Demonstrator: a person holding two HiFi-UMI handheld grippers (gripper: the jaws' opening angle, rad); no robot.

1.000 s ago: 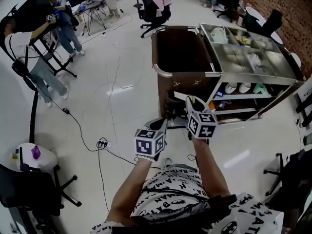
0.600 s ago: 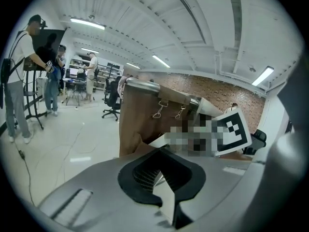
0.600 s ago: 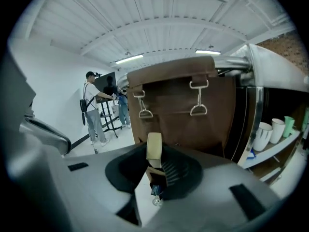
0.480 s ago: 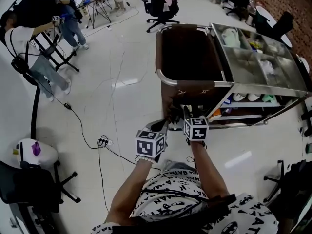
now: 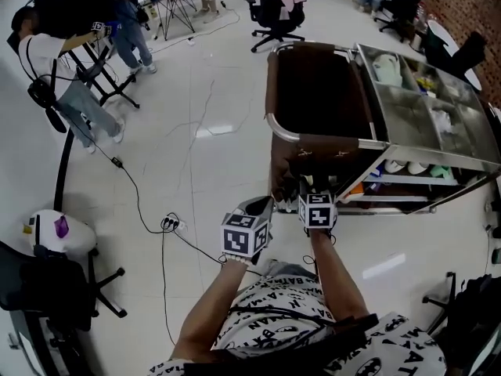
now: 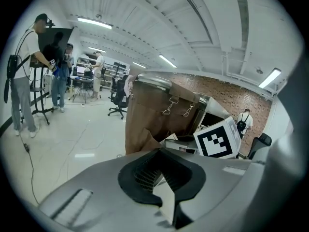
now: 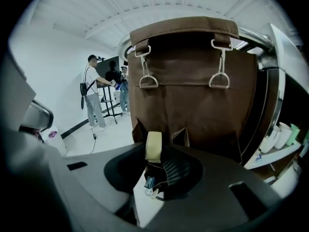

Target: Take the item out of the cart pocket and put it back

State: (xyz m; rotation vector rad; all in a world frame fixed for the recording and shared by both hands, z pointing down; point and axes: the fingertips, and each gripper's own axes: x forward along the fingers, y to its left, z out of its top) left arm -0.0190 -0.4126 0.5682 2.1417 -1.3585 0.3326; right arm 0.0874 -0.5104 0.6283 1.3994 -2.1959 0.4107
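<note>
The cart's brown fabric bag (image 5: 313, 92) hangs from a steel rim, and small pockets (image 7: 183, 135) are sewn low on its front. My right gripper (image 5: 302, 186) is right at that front, level with the pockets. A beige roll (image 7: 153, 146) stands on edge between its pads, and the jaws are opening. A small dark piece with a tag hangs below the roll. My left gripper (image 5: 262, 205) sits just left of the right one, a little back from the bag, its jaws together with nothing between them (image 6: 161, 170).
The steel cart top (image 5: 423, 108) has trays of several items, with cups on the shelves (image 5: 407, 167) below. A cable and power strip (image 5: 168, 225) lie on the floor to the left. Office chairs (image 5: 278, 6) and people at stands (image 5: 78, 45) are further off.
The cart has come closer and shifted right in the head view. My right gripper has edged in against the bag's front at pocket height. The left gripper stays beside it.
</note>
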